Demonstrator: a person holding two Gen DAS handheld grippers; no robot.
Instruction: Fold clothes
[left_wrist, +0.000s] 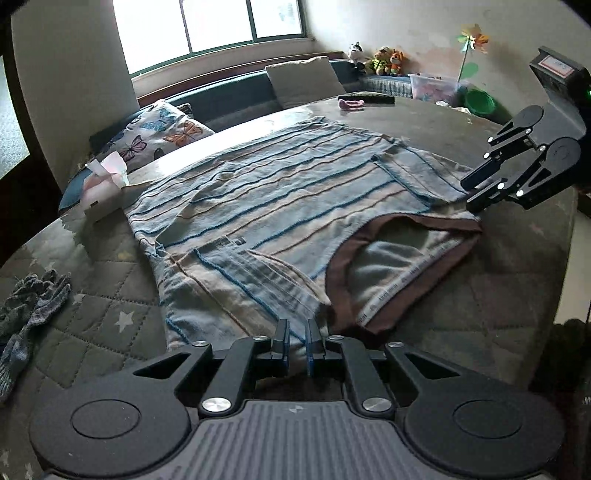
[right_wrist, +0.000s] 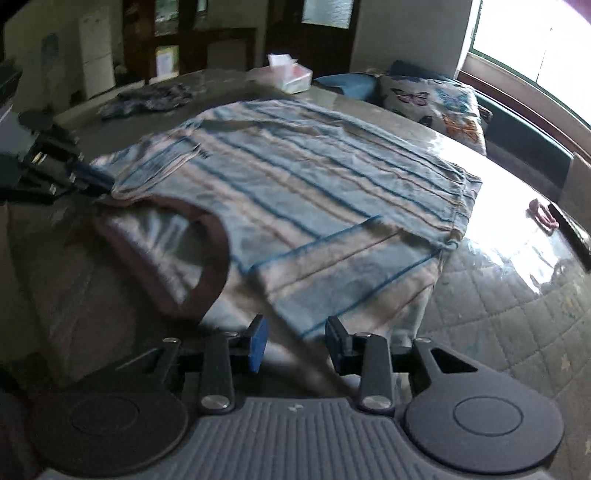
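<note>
We find the striped shirt lying flat on the quilted table cover, its brown-edged collar toward the near edge. Both sleeves appear folded in over the body, so we judge the first folds done and the lengthwise fold still outstanding. The fabric is soft knit in pale blue and beige bands with thin blue lines, and lightly creased.

The left gripper sits at the near shoulder corner with its jaws narrowly apart; we see cloth beyond the pads, none pinched. The right gripper stands at the opposite shoulder, jaws moderately apart, a cloth edge between them but unpressed. We judge that both are placed at these corners to take them together.

A grey garment lies aside, a tissue box beyond.
</note>
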